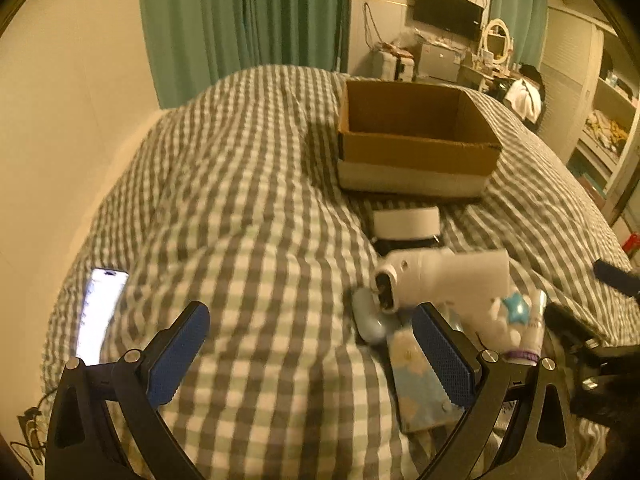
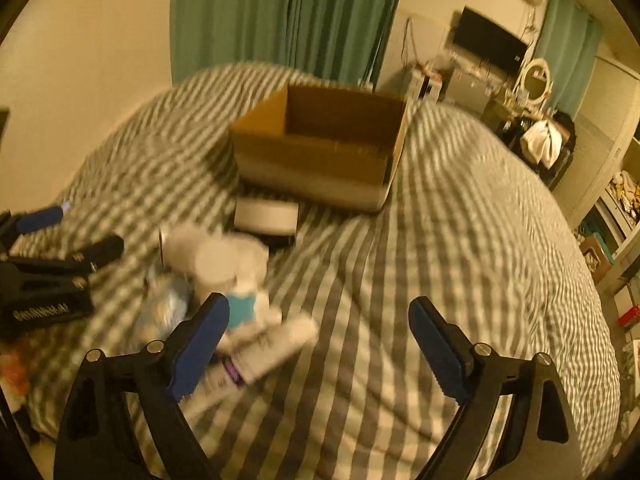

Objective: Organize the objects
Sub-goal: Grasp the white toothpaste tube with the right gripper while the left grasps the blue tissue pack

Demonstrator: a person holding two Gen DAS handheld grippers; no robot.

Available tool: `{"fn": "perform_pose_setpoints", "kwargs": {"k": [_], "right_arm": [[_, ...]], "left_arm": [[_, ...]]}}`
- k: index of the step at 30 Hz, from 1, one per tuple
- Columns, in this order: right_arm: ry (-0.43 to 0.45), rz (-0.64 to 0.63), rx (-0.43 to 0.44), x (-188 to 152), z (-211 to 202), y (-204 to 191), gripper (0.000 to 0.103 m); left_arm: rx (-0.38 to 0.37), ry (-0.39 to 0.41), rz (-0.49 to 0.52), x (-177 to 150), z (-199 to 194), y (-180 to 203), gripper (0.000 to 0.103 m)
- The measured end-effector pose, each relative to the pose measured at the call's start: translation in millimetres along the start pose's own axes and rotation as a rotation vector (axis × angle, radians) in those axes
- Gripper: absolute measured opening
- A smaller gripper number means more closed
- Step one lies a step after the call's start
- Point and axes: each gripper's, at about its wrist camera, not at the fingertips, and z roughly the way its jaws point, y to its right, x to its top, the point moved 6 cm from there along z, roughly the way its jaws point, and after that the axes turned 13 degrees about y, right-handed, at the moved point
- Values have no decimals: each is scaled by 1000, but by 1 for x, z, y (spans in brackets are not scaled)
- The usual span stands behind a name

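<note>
1. Brown cardboard box (image 1: 416, 148), flaps gone or folded, open top, pale band along the bottom of the near wall. Sitting upright on the checked bedding, far side of the pile.
2. White flat rectangular case (image 1: 405, 222) just in front of the box, lying on something dark.
3. White handheld gadget (image 1: 436, 276) with a dark oval end, lying on its side across the heap.
4. Pale blue rounded thing (image 1: 370, 320) tucked under the gadget's dark end.
5. White tube (image 2: 256, 356) with purple print, lying flat, partly blurred.
6. Blue-and-white patterned flat pack (image 1: 420, 384) nearest, lying flat beside the tube.
</note>
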Motion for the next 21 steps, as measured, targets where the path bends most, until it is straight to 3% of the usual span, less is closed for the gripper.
{"fn": "perform_pose_setpoints", "kwargs": {"k": [9,12,16,21], "right_arm": [[-116,-20,91,-35,31,-36,74],[-95,-45,81,-36,29,-36,45],[-57,5,114,-28,20,-22,25],[-7,9,80,-15,9,-4,22]], "left_arm": [[-41,-50,2,-13,4,7,103],[-50,-53,7,-14,4,10,103],[-94,-80,18,-20,4,24,103],[-162,-130,61,-35,11,50,103]]}}
